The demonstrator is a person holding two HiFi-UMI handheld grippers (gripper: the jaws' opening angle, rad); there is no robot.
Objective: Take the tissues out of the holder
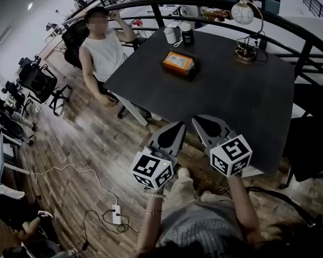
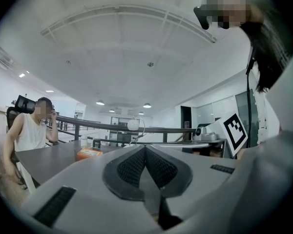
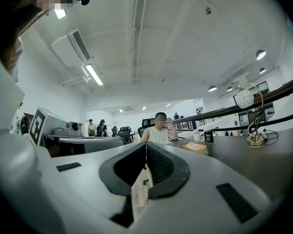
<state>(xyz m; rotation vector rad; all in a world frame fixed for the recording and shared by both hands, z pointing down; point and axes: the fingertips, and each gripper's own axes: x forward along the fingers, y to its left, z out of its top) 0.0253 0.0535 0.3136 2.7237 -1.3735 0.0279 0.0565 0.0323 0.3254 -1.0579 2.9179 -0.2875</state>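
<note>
**Q:** First entry, far left?
**A:** Seated person, at the left side of the table. Not mine to handle.

**Q:** Your left gripper?
**A:** Left gripper: jaws closed pad to pad with nothing between them. I hold it level, near the table's near edge.

**Q:** The task's thing?
**A:** Tissues: an orange-topped pack sitting in the dark holder. It is on the far half of the table, well apart from both my grippers. Two cups stand beyond it.

**Q:** Right gripper?
**A:** Right gripper: jaws closed as well. A pale sliver shows in the gap behind the pads. I cannot tell whether it is a scrap or the floor seen through.

**Q:** Far right?
**A:** Globe lamp, at the far right corner.

**Q:** Step in hand?
**A:** I judge it the approach, since nothing is out yet. The next move calls for carrying both grippers forward over the table and opening one pair of jaws above the pack. The other would probably steady the holder during the pull.
</note>
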